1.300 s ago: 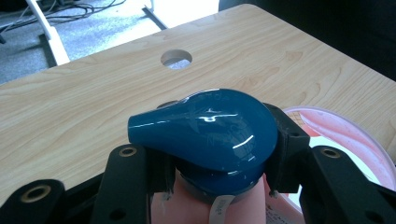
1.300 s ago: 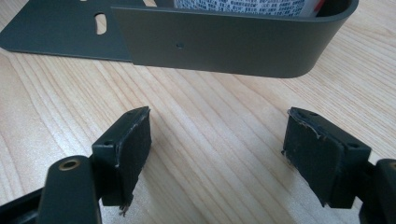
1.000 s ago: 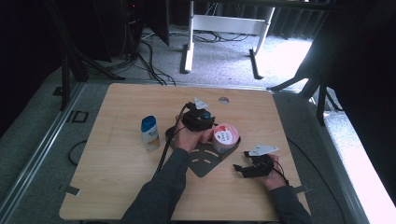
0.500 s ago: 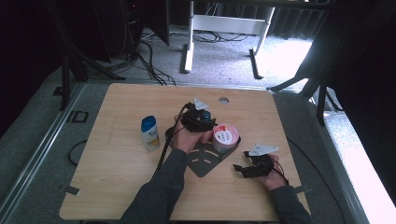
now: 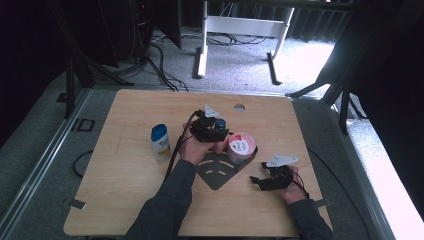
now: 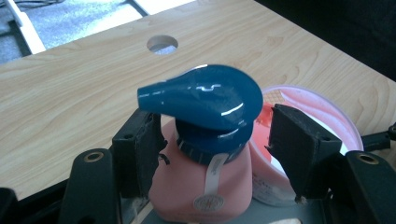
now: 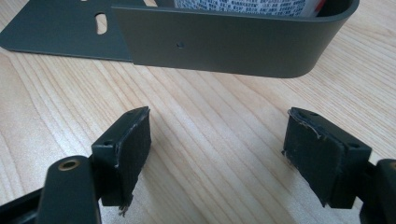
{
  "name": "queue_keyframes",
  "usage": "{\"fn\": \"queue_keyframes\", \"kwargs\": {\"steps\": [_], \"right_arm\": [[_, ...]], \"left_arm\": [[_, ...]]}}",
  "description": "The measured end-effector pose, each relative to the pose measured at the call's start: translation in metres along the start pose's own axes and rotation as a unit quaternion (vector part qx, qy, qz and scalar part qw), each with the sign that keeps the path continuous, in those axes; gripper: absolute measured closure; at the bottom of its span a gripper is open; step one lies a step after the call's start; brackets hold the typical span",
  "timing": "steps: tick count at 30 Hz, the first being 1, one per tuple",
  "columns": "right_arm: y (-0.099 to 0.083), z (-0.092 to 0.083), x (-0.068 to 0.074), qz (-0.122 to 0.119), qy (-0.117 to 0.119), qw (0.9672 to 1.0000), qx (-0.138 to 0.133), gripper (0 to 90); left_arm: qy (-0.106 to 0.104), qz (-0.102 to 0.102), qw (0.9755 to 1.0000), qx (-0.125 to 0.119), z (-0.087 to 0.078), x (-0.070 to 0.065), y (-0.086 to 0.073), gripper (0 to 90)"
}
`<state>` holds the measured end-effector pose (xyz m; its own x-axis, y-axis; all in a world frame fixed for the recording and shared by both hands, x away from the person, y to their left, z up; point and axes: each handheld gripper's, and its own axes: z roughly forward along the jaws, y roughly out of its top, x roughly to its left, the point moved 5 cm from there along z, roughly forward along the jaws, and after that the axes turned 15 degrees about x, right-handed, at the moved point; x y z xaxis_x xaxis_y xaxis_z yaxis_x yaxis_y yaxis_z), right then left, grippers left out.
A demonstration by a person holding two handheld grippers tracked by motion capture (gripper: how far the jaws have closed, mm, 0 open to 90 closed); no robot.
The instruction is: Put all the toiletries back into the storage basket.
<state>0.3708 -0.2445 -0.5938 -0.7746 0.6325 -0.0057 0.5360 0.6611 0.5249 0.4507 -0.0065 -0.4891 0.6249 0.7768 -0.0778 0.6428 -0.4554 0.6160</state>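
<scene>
A pink pump bottle (image 6: 205, 98) with a glossy blue pump head stands upright between the jaws of my left gripper (image 6: 215, 140). The jaws have just been opening. The right pad (image 6: 299, 140) stands clear of the bottle's neck and the left pad (image 6: 137, 149) is close beside it. In the high view the left gripper (image 5: 212, 129) is at the table's middle, over the bottle (image 5: 220, 123). My right gripper (image 5: 260, 181) rests low at the front right, open, with bare wood between its pads (image 7: 217, 140).
A pink tub (image 5: 241, 147) stands right beside the bottle in a dark grey metal holder (image 5: 216, 170), whose curved wall (image 7: 233, 42) is just beyond the right gripper. A white bottle with a blue cap (image 5: 160, 142) stands to the left. A round hole (image 5: 239, 107) is in the tabletop behind.
</scene>
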Motion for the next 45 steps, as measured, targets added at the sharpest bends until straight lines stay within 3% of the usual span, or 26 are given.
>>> {"fn": "queue_keyframes", "kwargs": {"steps": [9, 14, 17, 24, 29, 45], "right_arm": [[0.000, 0.000, 0.000, 0.000, 0.000, 1.0000, 0.000, 22.7], [0.000, 0.000, 0.000, 0.000, 0.001, 1.0000, 0.000, 22.7], [0.000, 0.000, 0.000, 0.000, 0.001, 1.0000, 0.000, 22.7], [0.000, 0.000, 0.000, 0.000, 0.000, 1.0000, 0.000, 22.7], [0.000, 0.000, 0.000, 0.000, 0.000, 1.0000, 0.000, 22.7], [0.000, 0.000, 0.000, 0.000, 0.000, 1.0000, 0.001, 22.7]], "left_arm": [[-0.011, 0.001, 0.9998, 0.013, -0.006, 0.005, -0.010, 37.5], [-0.004, 0.002, 0.9999, 0.014, -0.009, 0.008, -0.015, 40.5], [-0.006, -0.009, 0.9999, 0.014, -0.013, 0.012, -0.019, 44.5], [-0.014, -0.011, 0.9997, 0.016, -0.019, 0.014, -0.026, 45.2], [-0.028, -0.006, 0.9992, 0.027, -0.019, 0.014, -0.035, 46.3], [-0.035, 0.012, 0.9987, 0.034, -0.033, 0.014, -0.054, 49.7]]}}
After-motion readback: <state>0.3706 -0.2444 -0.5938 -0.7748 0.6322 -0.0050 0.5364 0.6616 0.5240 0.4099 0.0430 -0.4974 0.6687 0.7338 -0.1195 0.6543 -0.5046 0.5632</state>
